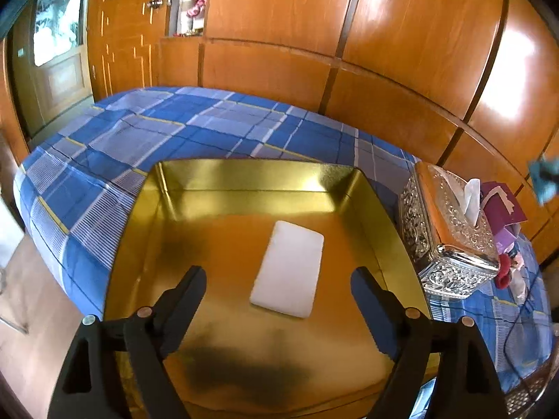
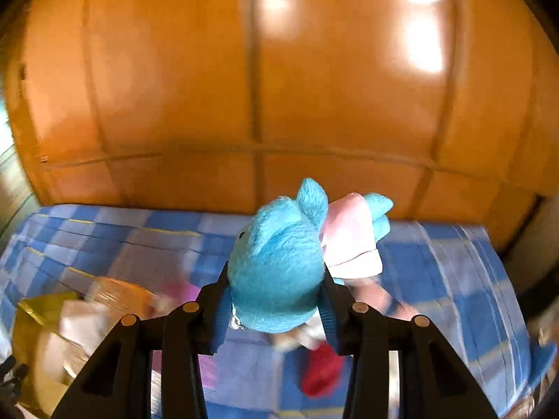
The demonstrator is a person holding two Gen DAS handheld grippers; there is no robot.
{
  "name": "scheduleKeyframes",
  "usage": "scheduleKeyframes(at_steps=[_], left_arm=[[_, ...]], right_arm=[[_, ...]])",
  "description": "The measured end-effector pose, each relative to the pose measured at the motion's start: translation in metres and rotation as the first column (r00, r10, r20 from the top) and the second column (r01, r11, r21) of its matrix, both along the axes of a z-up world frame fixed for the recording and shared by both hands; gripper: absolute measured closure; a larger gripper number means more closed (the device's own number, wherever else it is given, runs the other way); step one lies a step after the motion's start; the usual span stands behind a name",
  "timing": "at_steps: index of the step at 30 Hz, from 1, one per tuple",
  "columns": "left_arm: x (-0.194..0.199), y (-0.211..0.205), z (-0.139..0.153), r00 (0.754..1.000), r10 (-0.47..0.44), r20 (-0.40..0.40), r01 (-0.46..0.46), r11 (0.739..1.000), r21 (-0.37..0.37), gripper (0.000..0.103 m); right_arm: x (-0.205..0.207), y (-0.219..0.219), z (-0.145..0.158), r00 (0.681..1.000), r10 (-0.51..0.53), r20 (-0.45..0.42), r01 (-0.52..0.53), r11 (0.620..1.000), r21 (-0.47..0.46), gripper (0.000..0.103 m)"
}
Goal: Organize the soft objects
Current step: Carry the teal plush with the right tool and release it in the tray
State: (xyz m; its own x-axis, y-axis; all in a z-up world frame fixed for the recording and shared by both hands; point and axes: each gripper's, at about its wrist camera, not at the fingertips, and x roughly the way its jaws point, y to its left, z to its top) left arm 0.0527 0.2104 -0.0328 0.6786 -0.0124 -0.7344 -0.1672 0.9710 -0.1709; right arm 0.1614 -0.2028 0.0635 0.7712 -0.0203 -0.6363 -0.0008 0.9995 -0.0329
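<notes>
In the left wrist view my left gripper [image 1: 277,281] is open above a gold tin box [image 1: 195,188]. A white rectangular sponge [image 1: 288,268] lies flat on the box floor between and just beyond the fingers, touched by neither. In the right wrist view my right gripper [image 2: 276,300] is shut on a turquoise and pink plush toy [image 2: 279,262], held up above the blue checked bedspread [image 2: 454,279]. The same plush toy [image 1: 543,178] shows as a blurred turquoise patch at the right edge of the left wrist view. The gold box [image 2: 38,317] with the white sponge [image 2: 84,317] sits blurred at lower left.
An ornate silver tissue box [image 1: 443,234] stands right of the gold box, with purple paper [image 1: 503,206] and a red soft item [image 1: 505,274] beside it. A red soft item [image 2: 321,370] and pink things lie on the bedspread [image 1: 139,132]. A wooden wardrobe [image 1: 384,35] backs the bed.
</notes>
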Motion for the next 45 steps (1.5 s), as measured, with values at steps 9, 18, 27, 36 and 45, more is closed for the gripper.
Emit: scheduleKeyframes(at_steps=[9, 18, 27, 36, 45], left_arm=[[-0.01, 0.016, 0.002, 0.999, 0.051, 0.002, -0.051, 0.999, 0.003, 0.015], [-0.015, 0.034, 0.005, 0.993, 0.118, 0.02, -0.119, 0.993, 0.018, 0.011], [-0.016, 0.045, 0.002, 0.988, 0.153, 0.008, -0.153, 0.988, 0.011, 0.011], [-0.019, 0.048, 0.004, 0.983, 0.182, 0.027, -0.182, 0.983, 0.007, 0.005], [-0.023, 0.026, 0.013, 0.989, 0.135, 0.062, -0.138, 0.989, 0.049, 0.003]], right_arm=[[-0.017, 0.152, -0.001, 0.861, 0.508, 0.026, -0.509, 0.859, 0.063, 0.06], [-0.045, 0.242, -0.071, 0.74, 0.657, -0.145, -0.657, 0.752, 0.053, 0.058], [-0.043, 0.311, -0.123, 0.676, 0.691, -0.256, -0.718, 0.696, -0.021, 0.045], [-0.07, 0.287, -0.104, 0.716, 0.675, -0.179, -0.692, 0.72, -0.051, 0.018], [-0.141, 0.232, -0.07, 0.876, 0.457, 0.158, -0.387, 0.858, -0.336, 0.018]])
